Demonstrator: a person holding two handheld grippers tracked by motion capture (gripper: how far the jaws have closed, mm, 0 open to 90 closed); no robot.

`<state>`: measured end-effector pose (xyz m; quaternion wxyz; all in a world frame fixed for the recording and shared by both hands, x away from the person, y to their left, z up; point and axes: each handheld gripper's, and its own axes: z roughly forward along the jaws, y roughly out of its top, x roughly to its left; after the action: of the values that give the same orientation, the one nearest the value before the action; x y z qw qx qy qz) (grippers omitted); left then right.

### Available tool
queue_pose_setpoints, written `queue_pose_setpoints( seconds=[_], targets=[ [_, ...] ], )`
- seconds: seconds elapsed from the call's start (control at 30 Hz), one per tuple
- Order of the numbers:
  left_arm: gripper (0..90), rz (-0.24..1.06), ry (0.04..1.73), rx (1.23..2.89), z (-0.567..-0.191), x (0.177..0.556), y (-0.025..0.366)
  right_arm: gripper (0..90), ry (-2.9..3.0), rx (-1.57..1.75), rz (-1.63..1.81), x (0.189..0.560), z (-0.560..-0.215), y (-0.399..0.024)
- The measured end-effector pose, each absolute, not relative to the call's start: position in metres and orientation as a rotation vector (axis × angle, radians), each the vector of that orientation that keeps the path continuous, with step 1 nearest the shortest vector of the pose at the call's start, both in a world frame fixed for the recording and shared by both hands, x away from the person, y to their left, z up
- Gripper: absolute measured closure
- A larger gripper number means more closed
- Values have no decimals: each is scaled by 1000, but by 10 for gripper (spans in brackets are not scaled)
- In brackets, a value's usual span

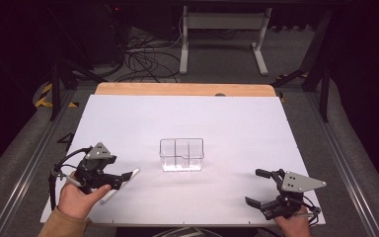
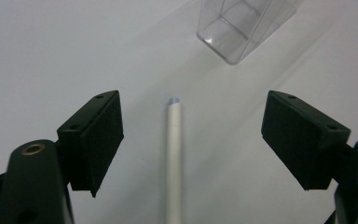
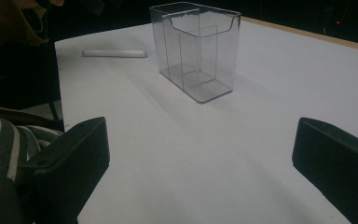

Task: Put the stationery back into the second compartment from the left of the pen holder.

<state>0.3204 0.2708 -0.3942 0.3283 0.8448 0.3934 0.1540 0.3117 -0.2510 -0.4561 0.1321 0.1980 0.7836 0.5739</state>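
Work begins at the left of the high view, where the left gripper (image 1: 121, 178) is held low over the white table (image 1: 237, 123) with its jaws spread wide on either side of a white pen (image 1: 120, 185). In the left gripper view the pen (image 2: 173, 158) is seen lying flat on the table between the two black pads (image 2: 98, 137), roughly midway and touched by neither, with its tip pointed toward a clear plastic holder (image 2: 242, 28) farther ahead. Nothing is gripped as yet. The step in hand is judged to be the approach for picking up the pen, presumably so that it can be stood in the holder. The holder (image 1: 181, 154) is placed upright near the middle of the table, well apart from the pen, and is divided into compartments, all of which appear empty. Farther right, the right gripper (image 1: 258, 187) is held near the table's front right corner, jaws likewise open and empty, well apart from the holder. In the right gripper view the holder (image 3: 196, 51) is seen ahead and the pen (image 3: 114, 53) beyond it to the left. For the next move, the left jaws need to be lowered a little, kept centred on the barrel and closed squarely across it, since a thin round barrel is likely to roll or slip if caught off-centre.
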Motion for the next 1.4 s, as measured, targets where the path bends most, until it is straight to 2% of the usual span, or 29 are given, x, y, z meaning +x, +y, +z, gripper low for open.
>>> queue_pose_setpoints(
  seconds=[0.2,0.5,0.9,1.2,1.4],
  targets=[
    [230,383,1054,2274,-405,321,268,46,2273,573,1667,311,-456,-251],
    [298,305,1136,2305,-420,325,269,46,2274,556,1671,311,-456,-252],
    [383,340,1175,2421,-428,326,259,46,2279,555,1666,311,-456,-251],
    [412,359,1207,2464,-432,327,254,46,2280,555,1664,311,-456,-251],
    [479,378,1215,2490,-434,327,250,46,2280,558,1670,311,-456,-251]
  ],
)
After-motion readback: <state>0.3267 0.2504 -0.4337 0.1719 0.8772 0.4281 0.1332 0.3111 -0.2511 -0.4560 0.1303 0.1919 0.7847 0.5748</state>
